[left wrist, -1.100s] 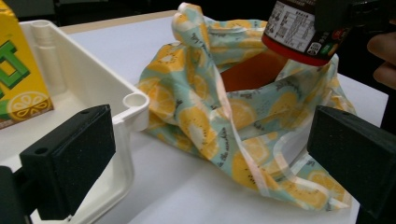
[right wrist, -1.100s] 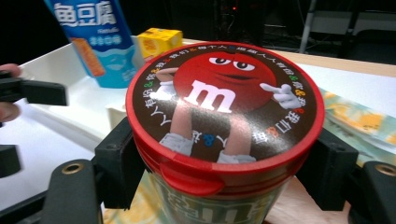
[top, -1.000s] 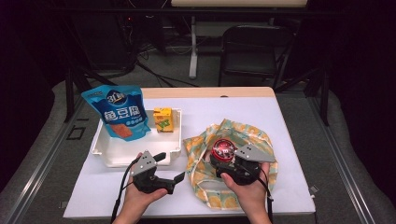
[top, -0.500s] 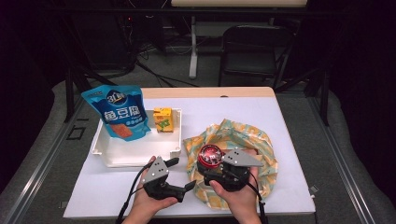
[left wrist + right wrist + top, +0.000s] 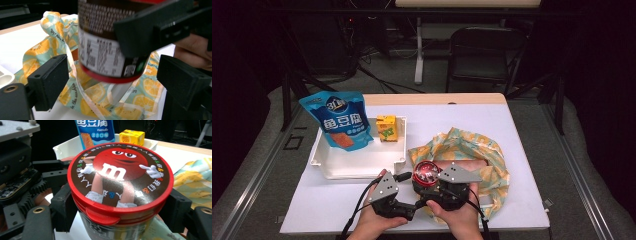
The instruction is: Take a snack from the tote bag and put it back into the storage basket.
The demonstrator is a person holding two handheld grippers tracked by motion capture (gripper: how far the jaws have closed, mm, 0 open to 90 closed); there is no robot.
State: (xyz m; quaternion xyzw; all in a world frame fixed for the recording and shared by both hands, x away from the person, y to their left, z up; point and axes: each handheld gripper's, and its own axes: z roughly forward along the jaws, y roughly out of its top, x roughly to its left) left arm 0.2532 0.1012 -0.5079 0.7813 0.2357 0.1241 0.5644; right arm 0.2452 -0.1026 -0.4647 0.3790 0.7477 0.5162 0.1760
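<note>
A brown candy tub with a red lid [image 5: 426, 172] [image 5: 120, 175] is held off the table, my right gripper [image 5: 428, 186] [image 5: 120, 211] shut on its sides just under the lid. In the left gripper view the tub's labelled wall [image 5: 105, 50] hangs over the orange-print fabric bag [image 5: 50, 47] [image 5: 484, 157]. My left gripper [image 5: 416, 204] [image 5: 112, 82] points at the tub's lower part. Its jaws have just been closing. They stand either side of the tub's base, and the pads [image 5: 50, 80] are clear of it.
A white tray [image 5: 362, 167] at the left holds a blue snack pouch [image 5: 341, 120] and a yellow drink box [image 5: 386, 128]. The bag lies crumpled at the front right of the white table. A dark chair [image 5: 484, 50] stands beyond the far edge.
The right hand has carried the tub left and nearer, off the bag's middle toward the tray's corner. The left gripper has swung in toward the tub.
</note>
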